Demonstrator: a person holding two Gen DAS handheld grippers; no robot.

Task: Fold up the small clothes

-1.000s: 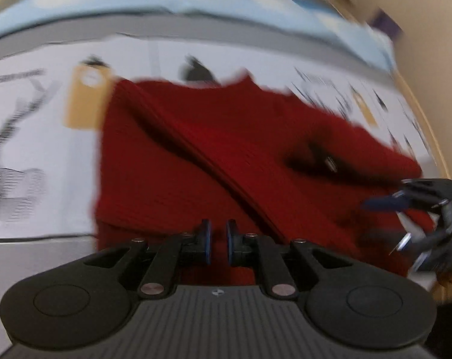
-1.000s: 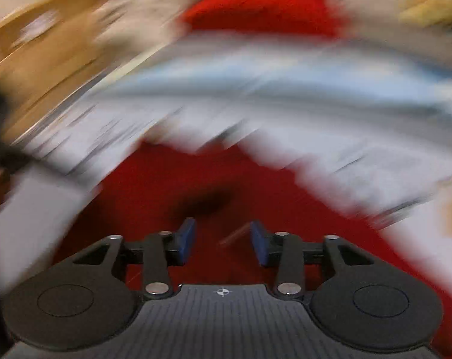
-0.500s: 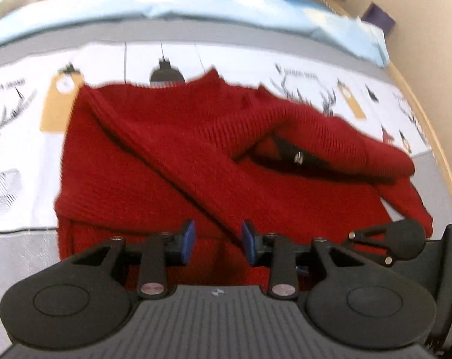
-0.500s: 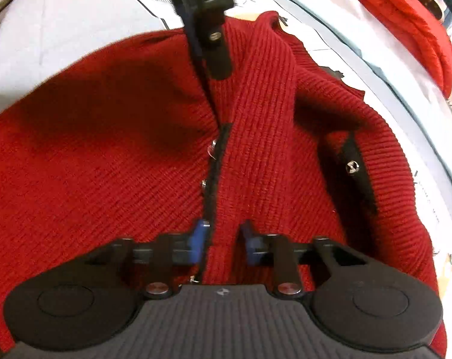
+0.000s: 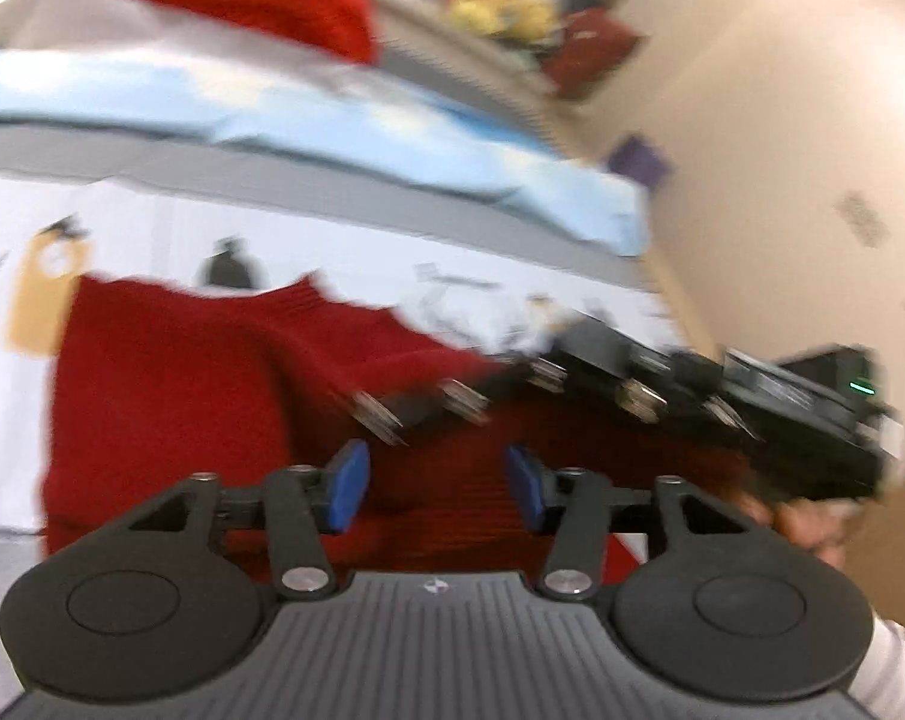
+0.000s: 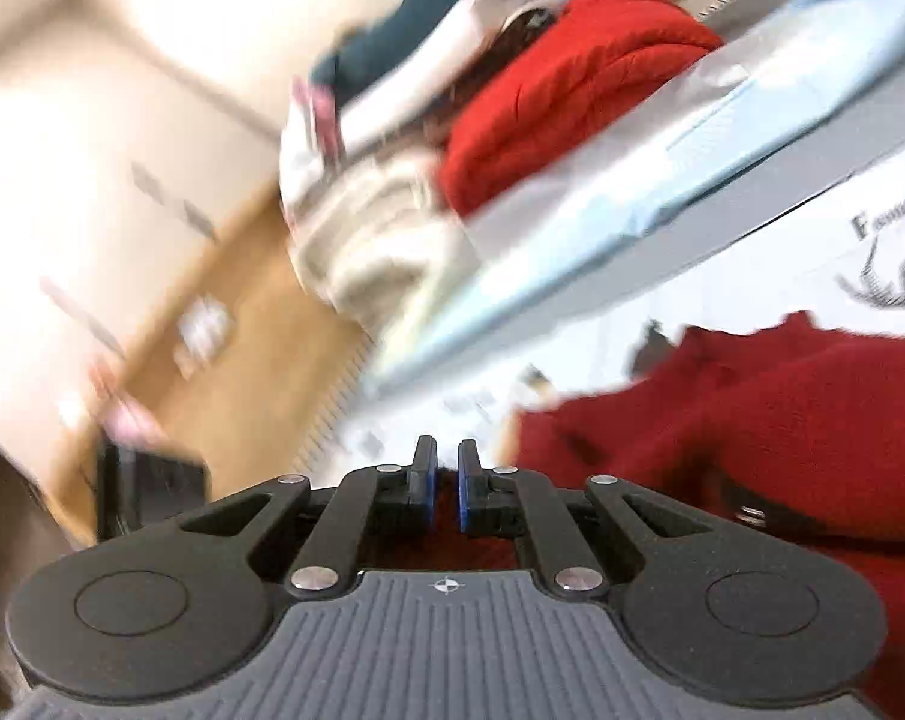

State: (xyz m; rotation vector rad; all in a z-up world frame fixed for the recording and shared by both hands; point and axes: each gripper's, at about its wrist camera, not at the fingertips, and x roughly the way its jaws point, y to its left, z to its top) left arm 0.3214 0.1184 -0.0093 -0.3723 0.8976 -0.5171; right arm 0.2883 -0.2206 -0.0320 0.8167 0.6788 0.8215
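- Your red sweater point(image 5: 170, 384) lies spread on the printed cloth point(image 5: 344, 252) that covers the desk, its collar toward the far edge. Both views are blurred, so fine folds are hard to read.
- Past the sweater's collar a strip of bare printed cloth runs to a grey band and a light blue sheet point(image 5: 344, 114) along the far edge.
- Beyond that far edge sits a pile of clothes, with a bright red garment point(image 6: 572, 96) on top, well apart from the sweater.
- At the right edge of the desk, the wall point(image 5: 782, 120) stands close; room there is tight.
- Your left tool point(image 5: 434, 483) hovers over the near hem of the sweater, fingers spread wide, nothing between them.
- Your right tool point(image 6: 446, 489) is at the sweater's right side near the desk's right edge, its blue pads almost pressed together; red knit shows in the narrow gap, but I cannot tell whether it is pinched.
- In the left view, the right tool's body reaches in low across the sweater from the right.
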